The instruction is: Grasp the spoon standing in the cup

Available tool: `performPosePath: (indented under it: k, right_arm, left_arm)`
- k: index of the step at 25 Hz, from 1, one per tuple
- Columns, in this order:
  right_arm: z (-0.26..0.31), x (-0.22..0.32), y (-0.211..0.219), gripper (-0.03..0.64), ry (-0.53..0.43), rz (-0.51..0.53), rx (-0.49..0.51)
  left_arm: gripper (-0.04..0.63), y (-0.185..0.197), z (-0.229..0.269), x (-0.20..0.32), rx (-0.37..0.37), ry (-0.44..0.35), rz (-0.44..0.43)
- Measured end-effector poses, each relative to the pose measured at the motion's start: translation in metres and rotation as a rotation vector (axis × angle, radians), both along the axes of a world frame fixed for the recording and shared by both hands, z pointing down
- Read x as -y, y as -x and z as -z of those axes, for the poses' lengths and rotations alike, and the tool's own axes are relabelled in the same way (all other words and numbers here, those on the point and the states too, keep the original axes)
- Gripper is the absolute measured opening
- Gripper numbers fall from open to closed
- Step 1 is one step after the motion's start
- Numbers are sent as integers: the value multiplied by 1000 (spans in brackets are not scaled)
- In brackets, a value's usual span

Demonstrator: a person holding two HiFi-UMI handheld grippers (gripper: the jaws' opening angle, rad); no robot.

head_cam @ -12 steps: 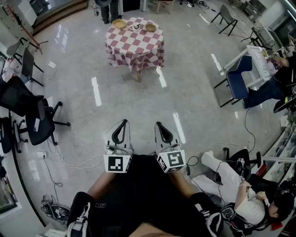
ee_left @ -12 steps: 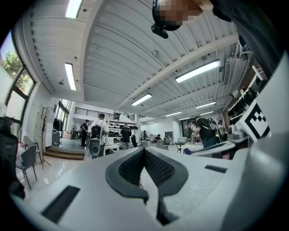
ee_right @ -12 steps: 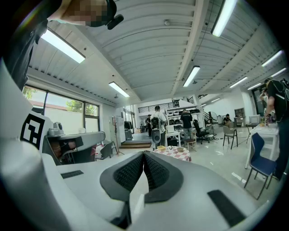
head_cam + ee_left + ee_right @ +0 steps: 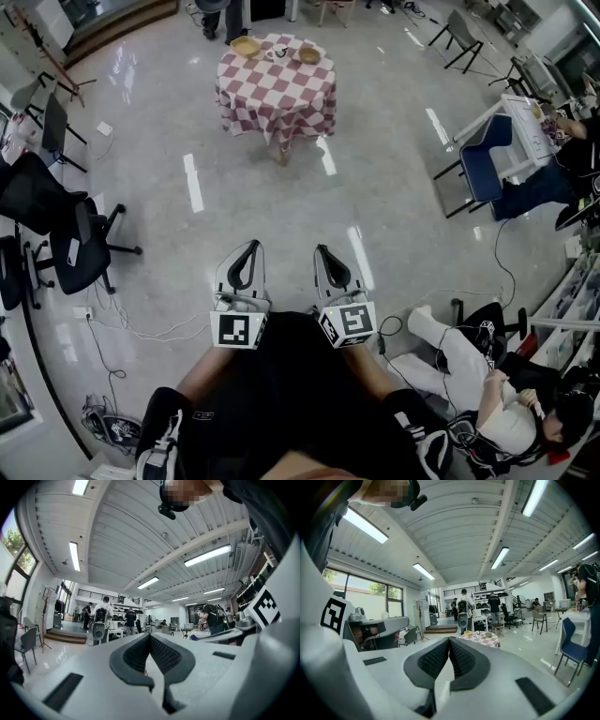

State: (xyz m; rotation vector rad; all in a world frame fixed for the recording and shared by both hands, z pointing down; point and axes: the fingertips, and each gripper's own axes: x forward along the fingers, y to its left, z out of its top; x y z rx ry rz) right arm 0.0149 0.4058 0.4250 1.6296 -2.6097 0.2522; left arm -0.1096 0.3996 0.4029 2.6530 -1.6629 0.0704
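- two hand-held grippers sit side by side above the wearer's dark trousers (image 4: 281,398), both pointing toward the checkered tabletop (image 4: 277,98) and well apart from it.
- left hand-held gripper (image 4: 250,247): jaws pressed together tip to tip, with nothing between the ribbed pads.
- right hand-held gripper (image 4: 322,251): jaws likewise closed on nothing; in its own view the tabletop shows just above its tips, far off.
- a white cup (image 4: 277,52) stands at the far edge of the tabletop, between two tan bowls, one (image 4: 245,45) toward the tabletop's left corner and one (image 4: 307,54) toward its right.
- the spoon in the cup is too small to make out at this range.
- a bare stretch of glossy grey floor (image 4: 394,197) lies between the tabletop and the grippers.
- a person in dark trousers (image 4: 217,17) stands just behind the tabletop's far left side.
- a black office chair (image 4: 82,246) stands well to the left of the tabletop and nearer the camera; a blue chair (image 4: 486,157) stands well to its right.
- a seated person in light clothes (image 4: 487,394) is far from the tabletop, low on the right.
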Motion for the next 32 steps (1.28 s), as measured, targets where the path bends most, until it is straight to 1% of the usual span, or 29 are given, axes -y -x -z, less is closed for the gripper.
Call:
performPosePath:
  k: [4, 9, 11, 13, 16, 20, 26, 32]
  right_arm:
    - [2, 9, 15, 26, -5, -11, 13]
    - [-1, 14, 41, 26, -6, -32, 1]
    - [-3, 16, 52, 26, -5, -45, 3]
    - [-4, 20, 62, 26, -6, -59, 7]
    - [-7, 28, 73, 26, 5, -69, 3]
    - [-14, 40, 78, 26, 22, -63, 0]
    - [-22, 97, 75, 26, 20, -48, 18]
    - [-19, 188, 57, 26, -7, -24, 31]
  left_arm:
    - [9, 18, 1, 8, -26, -9, -1]
    - [9, 43, -10, 12, -7, 41, -23]
    - [9, 51, -14, 16, -27, 50, -38]
    - [9, 59, -13, 23, -63, 41, -58]
    - [9, 68, -15, 33, -51, 56, -68]
    - [9, 75, -21, 43, -67, 76, -67]
    - [9, 73, -30, 92, -43, 92, -48]
    - [9, 55, -27, 174, -15, 87, -21]
